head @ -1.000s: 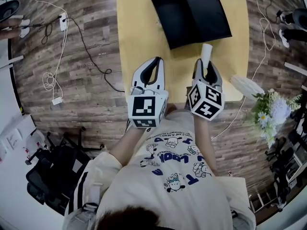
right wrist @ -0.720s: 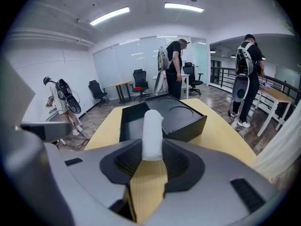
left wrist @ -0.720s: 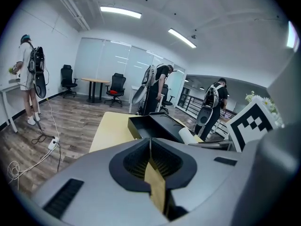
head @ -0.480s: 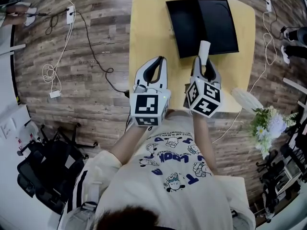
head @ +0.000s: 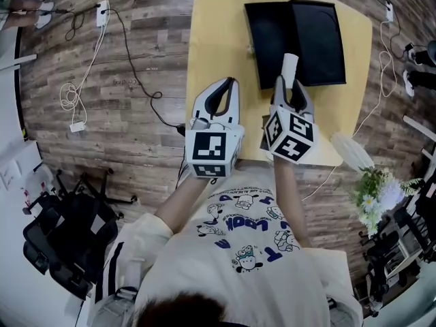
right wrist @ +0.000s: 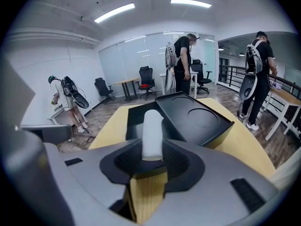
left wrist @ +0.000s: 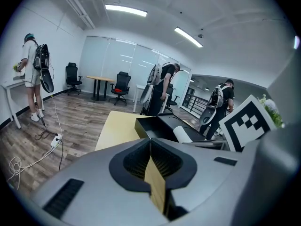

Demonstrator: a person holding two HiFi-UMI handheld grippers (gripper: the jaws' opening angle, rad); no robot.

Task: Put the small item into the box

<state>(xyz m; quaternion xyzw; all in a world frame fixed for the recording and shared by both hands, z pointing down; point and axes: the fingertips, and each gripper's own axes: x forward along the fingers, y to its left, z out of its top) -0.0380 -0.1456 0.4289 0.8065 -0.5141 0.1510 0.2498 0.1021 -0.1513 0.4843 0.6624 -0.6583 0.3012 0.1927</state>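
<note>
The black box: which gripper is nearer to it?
Right. The right gripper, holding a white tube, reaches the box's near edge; the left gripper hovers over bare table, left of it.

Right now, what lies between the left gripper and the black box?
Only bare yellow table lies between the left gripper and the box, as the head view shows.

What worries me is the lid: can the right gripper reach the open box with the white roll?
Probably yes. The right gripper, holding the white roll, is at the near edge of the box; the lid lies folded open alongside and the left gripper sits aside, so the way looks free.
</note>
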